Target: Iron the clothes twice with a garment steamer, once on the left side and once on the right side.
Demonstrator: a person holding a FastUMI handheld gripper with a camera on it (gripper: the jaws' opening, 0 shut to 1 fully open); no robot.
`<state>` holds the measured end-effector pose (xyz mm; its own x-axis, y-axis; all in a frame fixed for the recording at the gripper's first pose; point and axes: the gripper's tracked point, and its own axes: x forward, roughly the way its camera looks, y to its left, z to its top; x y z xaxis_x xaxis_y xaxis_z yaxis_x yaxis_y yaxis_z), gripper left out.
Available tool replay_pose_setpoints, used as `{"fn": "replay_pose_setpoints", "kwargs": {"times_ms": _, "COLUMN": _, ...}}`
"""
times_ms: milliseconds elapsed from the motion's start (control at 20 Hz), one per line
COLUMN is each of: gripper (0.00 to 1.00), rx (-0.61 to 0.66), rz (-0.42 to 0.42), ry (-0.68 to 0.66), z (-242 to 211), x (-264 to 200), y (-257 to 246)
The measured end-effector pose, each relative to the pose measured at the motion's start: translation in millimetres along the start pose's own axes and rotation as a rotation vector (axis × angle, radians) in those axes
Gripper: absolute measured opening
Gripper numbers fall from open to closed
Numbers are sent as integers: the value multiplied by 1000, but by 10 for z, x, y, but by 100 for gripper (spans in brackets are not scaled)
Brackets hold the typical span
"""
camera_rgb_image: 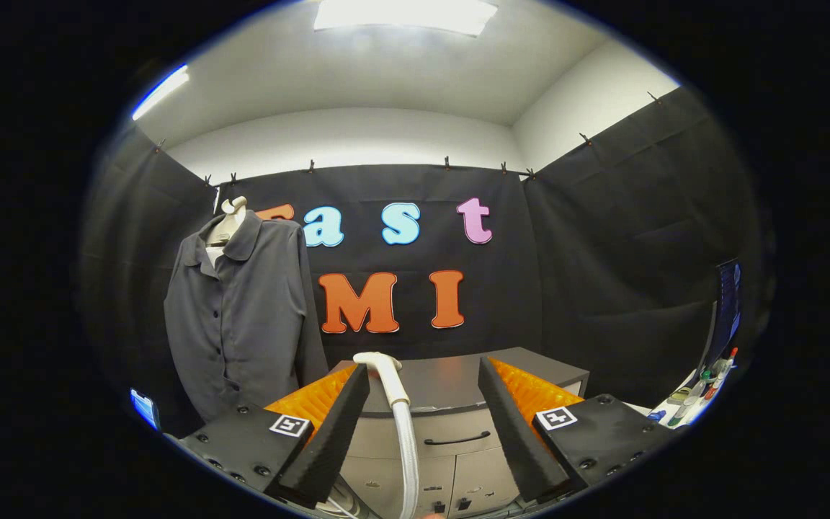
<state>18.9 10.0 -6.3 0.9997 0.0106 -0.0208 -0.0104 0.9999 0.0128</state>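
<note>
The gripper (422,378) hung with jaws spread wide, gripping nothing. The steamer (392,382) stood between its fingers, nearer the left one. A shirt (242,317) hung beyond, left of the cabinet (530,367).

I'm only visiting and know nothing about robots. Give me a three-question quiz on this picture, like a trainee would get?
1. True or false: the fingers are closed on the steamer head.
2. Which side of the fingers does the grey shirt hang on? A) left, on a mannequin B) right, on a hook C) folded on the cabinet
3. Fill in: the steamer's white hose runs down between the two ____.

Key:
1. False. The gripper is open, with the steamer head just ahead of the fingers, nearer the left one.
2. A
3. fingers
</note>
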Motion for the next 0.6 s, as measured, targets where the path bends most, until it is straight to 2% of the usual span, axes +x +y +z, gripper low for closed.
{"fn": "replay_pose_setpoints", "kwargs": {"times_ms": 600, "gripper": 98, "rx": -9, "rz": -3, "ry": -9, "z": 37, "x": -151, "y": 29}}
